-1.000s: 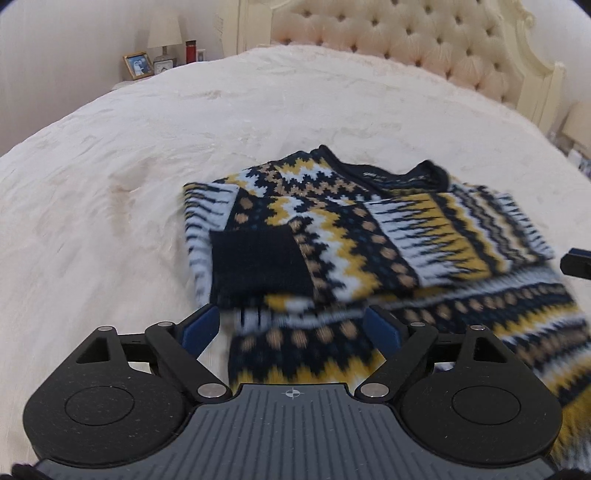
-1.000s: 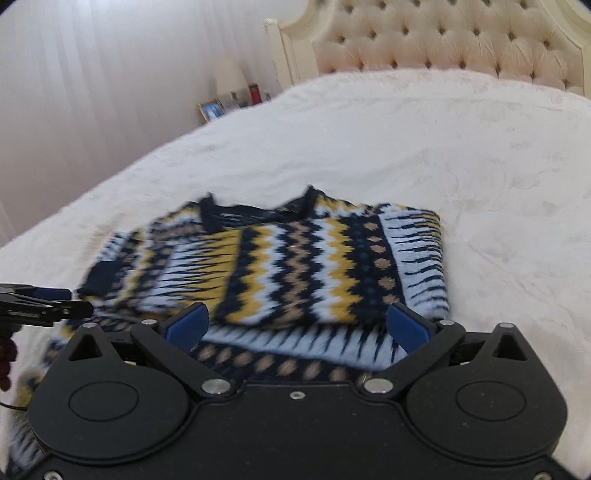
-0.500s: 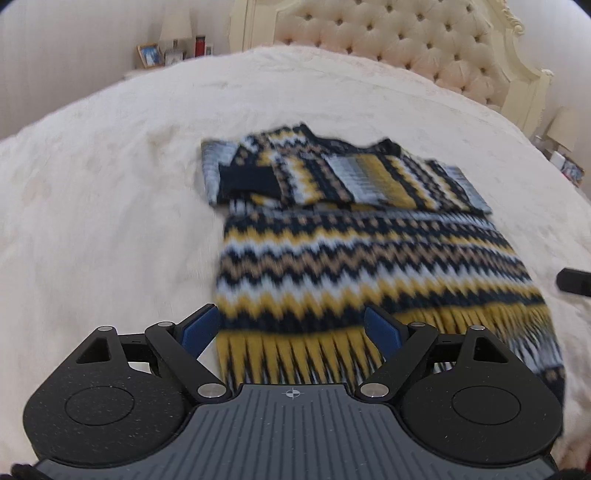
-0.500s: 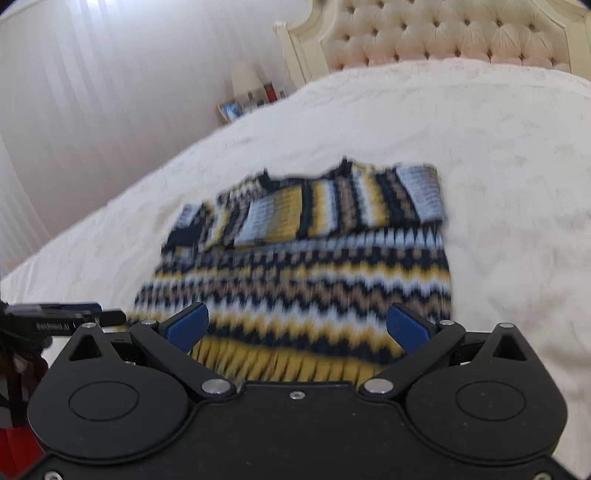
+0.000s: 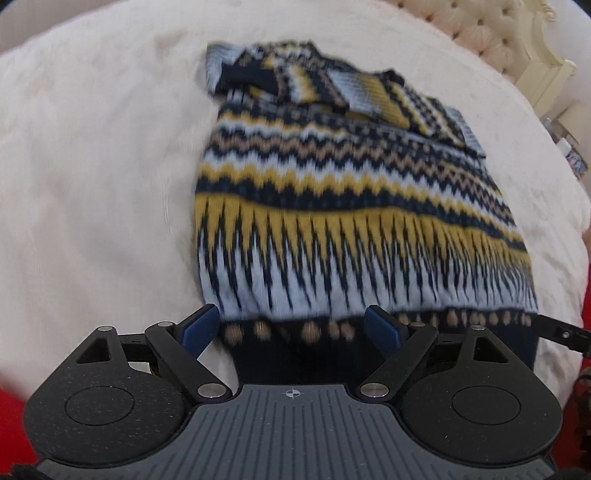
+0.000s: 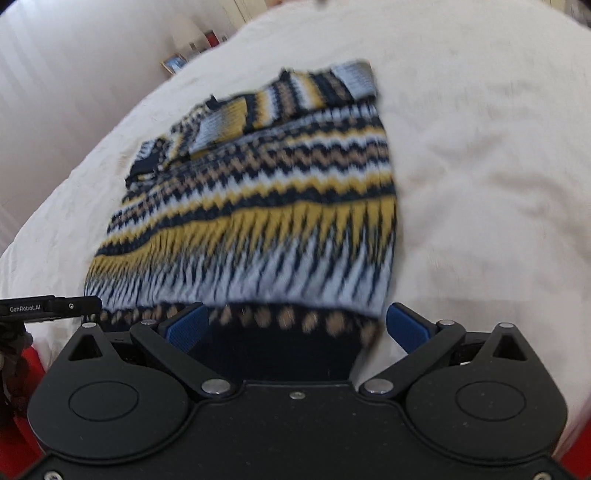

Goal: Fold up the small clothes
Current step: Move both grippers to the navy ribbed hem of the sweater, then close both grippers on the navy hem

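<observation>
A knitted sweater (image 5: 351, 221) in navy, yellow, white and tan zigzags lies flat on a cream bedspread (image 5: 92, 184). Its sleeves are folded across the chest at the far end and its dark hem band is nearest to me. My left gripper (image 5: 291, 325) is open above the hem's left part, and the blue pads do not press on the cloth. In the right wrist view the sweater (image 6: 258, 206) runs away from my right gripper (image 6: 295, 325), which is open above the hem's right corner. One finger (image 6: 51, 306) of the left gripper shows at that view's left edge.
A tufted headboard (image 5: 480, 22) stands at the far end of the bed. A nightstand with a lamp and a picture frame (image 6: 177, 62) sits beside it. Bare bedspread (image 6: 480, 166) stretches on both sides of the sweater. Something red (image 5: 11, 424) shows below the bed's near edge.
Both grippers have drawn back from the folded sleeves to the sweater's hem and now tilt further down. Both stayed open, and the sweater has not moved.
</observation>
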`<move>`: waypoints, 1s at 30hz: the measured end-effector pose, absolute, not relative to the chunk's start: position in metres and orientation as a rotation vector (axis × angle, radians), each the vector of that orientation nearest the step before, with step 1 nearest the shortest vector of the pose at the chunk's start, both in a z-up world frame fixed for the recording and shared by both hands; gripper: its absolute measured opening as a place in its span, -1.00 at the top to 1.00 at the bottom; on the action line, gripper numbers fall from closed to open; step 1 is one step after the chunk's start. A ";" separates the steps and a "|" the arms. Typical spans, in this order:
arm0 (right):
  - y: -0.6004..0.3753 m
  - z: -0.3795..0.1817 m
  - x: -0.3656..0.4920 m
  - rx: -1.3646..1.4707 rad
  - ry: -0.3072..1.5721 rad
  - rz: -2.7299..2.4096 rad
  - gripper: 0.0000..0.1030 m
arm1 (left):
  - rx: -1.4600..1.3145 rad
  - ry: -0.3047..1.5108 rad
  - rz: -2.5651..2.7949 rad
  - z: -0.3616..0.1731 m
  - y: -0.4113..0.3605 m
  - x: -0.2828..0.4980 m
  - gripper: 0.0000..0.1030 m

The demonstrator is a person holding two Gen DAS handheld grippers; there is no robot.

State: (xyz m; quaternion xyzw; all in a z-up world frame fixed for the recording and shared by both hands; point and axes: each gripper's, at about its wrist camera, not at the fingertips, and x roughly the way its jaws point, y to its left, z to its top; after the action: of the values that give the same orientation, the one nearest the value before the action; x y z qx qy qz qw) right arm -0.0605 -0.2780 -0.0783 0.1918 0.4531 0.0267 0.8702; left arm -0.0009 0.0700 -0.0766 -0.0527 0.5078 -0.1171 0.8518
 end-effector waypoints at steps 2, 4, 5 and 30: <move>-0.277 -0.083 -0.062 0.411 0.963 0.062 -0.99 | -0.132 1.097 -0.247 -0.081 0.073 -0.003 -0.66; -0.277 -0.089 -0.063 0.434 0.978 0.068 -0.99 | -0.144 1.112 -0.248 -0.082 0.075 -0.004 -0.66; -0.277 -0.092 -0.063 0.449 0.981 0.070 -0.99 | -0.148 1.120 -0.250 -0.083 0.075 -0.004 -0.66; -0.276 -0.104 -0.063 0.496 0.941 0.110 -0.14 | -0.257 1.187 -0.268 -0.091 0.083 -0.001 -0.42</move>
State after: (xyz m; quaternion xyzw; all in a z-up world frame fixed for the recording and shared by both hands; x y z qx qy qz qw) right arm -0.0630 -0.2761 -0.1040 0.2363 0.4484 0.0522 0.8605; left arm -0.0012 0.0835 -0.0908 -0.1205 0.5560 -0.1255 0.8128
